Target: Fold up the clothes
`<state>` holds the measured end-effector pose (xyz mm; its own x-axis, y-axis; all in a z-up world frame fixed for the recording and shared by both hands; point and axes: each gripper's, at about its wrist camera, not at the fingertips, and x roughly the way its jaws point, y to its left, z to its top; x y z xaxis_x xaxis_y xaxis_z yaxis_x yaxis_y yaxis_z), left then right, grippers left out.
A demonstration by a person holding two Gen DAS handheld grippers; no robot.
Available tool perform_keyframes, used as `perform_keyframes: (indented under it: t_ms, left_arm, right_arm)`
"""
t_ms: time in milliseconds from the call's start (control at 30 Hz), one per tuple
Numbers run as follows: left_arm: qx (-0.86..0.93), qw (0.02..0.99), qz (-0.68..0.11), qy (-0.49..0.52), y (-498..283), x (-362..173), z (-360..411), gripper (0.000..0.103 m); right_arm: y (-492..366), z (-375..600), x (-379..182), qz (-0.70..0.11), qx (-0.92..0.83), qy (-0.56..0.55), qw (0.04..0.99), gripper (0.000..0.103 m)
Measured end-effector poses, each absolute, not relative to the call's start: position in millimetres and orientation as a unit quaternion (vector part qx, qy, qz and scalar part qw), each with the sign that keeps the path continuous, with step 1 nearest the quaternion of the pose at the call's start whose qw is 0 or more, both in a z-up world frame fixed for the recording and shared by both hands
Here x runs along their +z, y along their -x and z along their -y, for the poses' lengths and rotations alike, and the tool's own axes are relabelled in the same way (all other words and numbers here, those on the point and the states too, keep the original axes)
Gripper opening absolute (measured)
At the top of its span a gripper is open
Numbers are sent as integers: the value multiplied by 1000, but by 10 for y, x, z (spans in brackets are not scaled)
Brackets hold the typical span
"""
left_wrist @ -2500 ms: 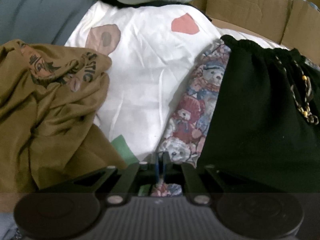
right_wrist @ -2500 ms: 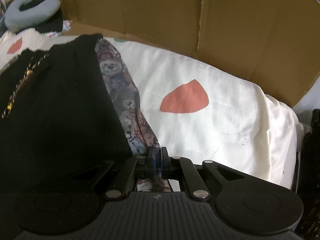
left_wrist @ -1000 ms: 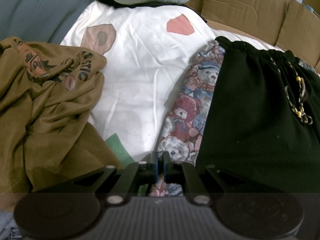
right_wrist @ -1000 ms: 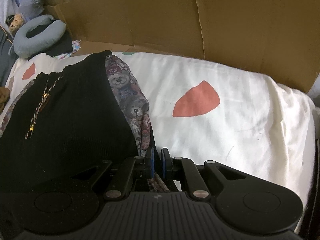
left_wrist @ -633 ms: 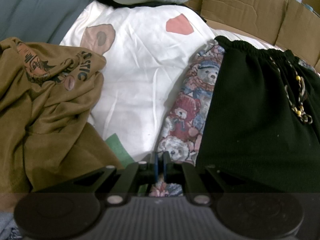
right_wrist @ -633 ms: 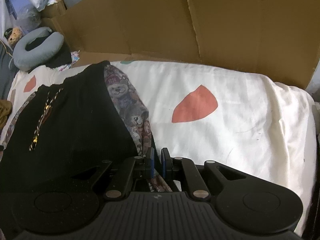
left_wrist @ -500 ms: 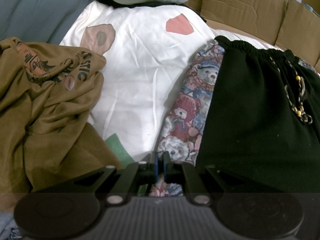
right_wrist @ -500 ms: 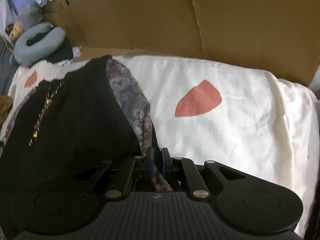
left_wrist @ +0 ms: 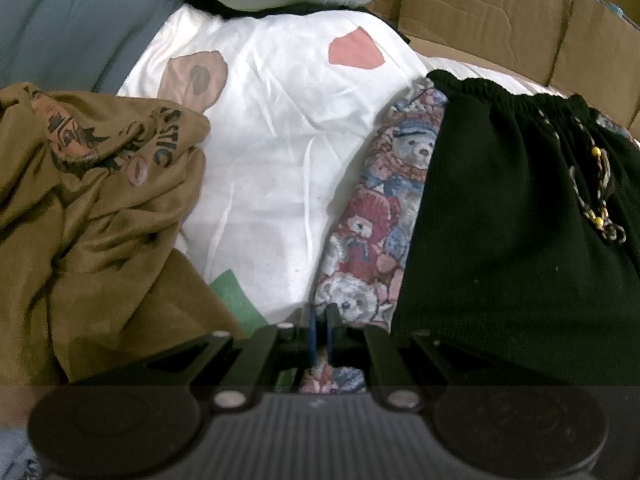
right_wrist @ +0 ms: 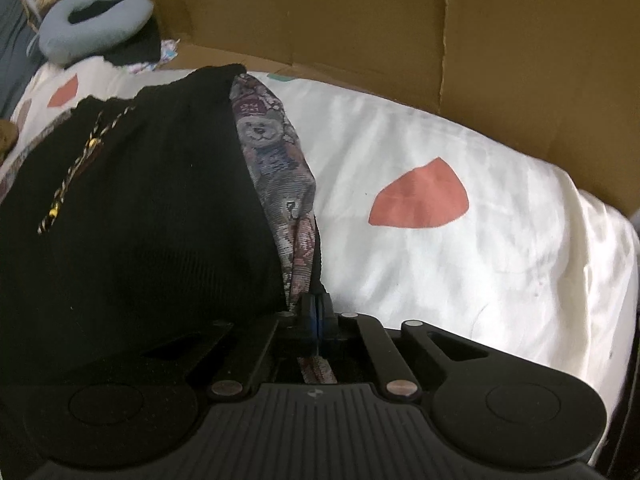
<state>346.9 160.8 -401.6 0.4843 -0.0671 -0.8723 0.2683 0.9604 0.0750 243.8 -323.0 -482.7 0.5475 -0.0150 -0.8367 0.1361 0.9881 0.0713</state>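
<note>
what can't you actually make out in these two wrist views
- Near hem of the black garment: left wrist view, hidden behind the left claw body.
- Bear-print fabric: right wrist view, mostly covered by the black garment; whether it is lining or a separate piece is unclear.
- Olive shirt print: crumpled, lettering only partly readable.
- What the right claw pinches: fabric edge, layers not countable.
- Far corner items: small, blurred.

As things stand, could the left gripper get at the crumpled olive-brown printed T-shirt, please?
Probably not yet: the left gripper is shut on the teddy-bear-print fabric under the black knit garment. The olive-brown T-shirt lies unobstructed on the white sheet, so after letting go it looks reachable.
</note>
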Motion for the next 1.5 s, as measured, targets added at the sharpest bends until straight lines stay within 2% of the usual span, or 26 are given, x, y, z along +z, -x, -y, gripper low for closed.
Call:
perform_keyframes:
  t_ms: [267,433,567,767,900,1133,1167,1200,1500]
  left_arm:
    - [-90,866,-483,-95,-3449,-3940,-1639,4]
    - [-91,862,-490,-96,-3471,-3977,-1620,4]
    - [-93,861,-491,-95,-3466,-3981,-1632,4]
    - [-96,860,-492,-93,-3464,-3981,-1644,4]
    - [-97,860,-492,-96,-3468,-3989,-1638,4]
    - [-99,859,-493,-98,-3467,-4001,-1631,4]
    - [-99,859,-493,-99,-3468,-4003,-1627,4]
    - [-99,859,-493,-99,-3468,-4004,-1624,4]
    - [-94,870,-476,-91,-3412,-3902,-1675,3]
  right_arm:
    - [-2335,3527,-4640,-464,-112,-51,877,0]
    - [-2312,3681,-4614,-447,-62,-163,878,1]
    - [-2369,3638,-4657,-446,-56,-177,876,7]
    - [-2414,3583,-4759,-451,-50,-198,869,7]
    - [-2464,3557,-4821,-455,-50,-199,866,13]
    - [-2569,3390,-4858,-466,-38,-145,872,12]
    - [-2586,3357,-4865,-469,-35,-132,872,9]
    - [-2609,3338,-4868,-472,-31,-125,872,1]
    - [-2592,3331,-4667,-466,-68,-58,880,0]
